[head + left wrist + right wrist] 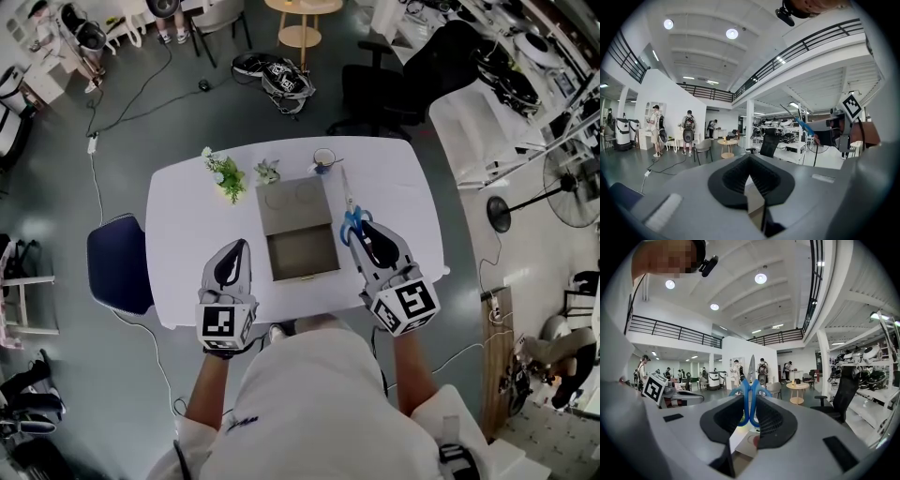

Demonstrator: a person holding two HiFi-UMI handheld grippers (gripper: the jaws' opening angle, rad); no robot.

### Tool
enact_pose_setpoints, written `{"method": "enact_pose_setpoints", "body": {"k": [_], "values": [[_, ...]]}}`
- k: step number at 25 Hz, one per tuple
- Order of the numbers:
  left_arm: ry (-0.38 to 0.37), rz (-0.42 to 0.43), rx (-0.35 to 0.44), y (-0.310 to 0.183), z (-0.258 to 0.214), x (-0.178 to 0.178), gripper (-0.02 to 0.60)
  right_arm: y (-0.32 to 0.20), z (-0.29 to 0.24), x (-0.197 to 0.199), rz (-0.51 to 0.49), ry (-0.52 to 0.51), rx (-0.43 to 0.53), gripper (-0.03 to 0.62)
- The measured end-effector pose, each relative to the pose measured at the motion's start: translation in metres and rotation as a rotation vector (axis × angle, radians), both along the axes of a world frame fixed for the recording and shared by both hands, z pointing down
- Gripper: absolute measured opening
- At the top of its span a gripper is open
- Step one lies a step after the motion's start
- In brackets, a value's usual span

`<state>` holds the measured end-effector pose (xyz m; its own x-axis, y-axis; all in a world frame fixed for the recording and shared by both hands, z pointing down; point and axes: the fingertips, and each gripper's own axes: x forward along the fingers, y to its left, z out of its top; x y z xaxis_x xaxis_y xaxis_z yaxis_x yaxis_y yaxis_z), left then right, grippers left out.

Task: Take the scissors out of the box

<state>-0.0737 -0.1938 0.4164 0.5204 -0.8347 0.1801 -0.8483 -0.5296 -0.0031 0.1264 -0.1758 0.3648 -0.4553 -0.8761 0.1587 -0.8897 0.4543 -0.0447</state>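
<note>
We see a grey floor (pixel 141 112) under a white table (pixel 187 234), with a dark blue chair (pixel 117 264) at its left and a black office chair (pixel 389 89) and round wooden table (pixel 302 23) beyond. Round ceiling lights (pixel 731 33) shine above white walls (pixel 661 93) and a railed gallery (pixel 801 49).

white table (pixel 187 244) | flower sprig (pixel 225 174) at far edge | cup (pixel 323 159), perhaps holding pens | blue chair (pixel 117 264)

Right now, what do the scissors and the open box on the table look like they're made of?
Scissors: glossy blue handles, likely plastic; grey pointed blades, probably steel. Box: flat, matte grey-brown panels with crisp edges, probably cardboard or thin board; the look alone leaves it open.
</note>
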Motion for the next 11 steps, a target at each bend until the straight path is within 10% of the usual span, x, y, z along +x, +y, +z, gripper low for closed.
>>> {"method": "enact_pose_setpoints", "body": {"k": [11], "values": [[0.023, -0.001, 0.028, -0.015, 0.001, 0.005, 0.0, -0.011, 0.011, 0.0, -0.002, 0.015, -0.015, 0.087]]}}
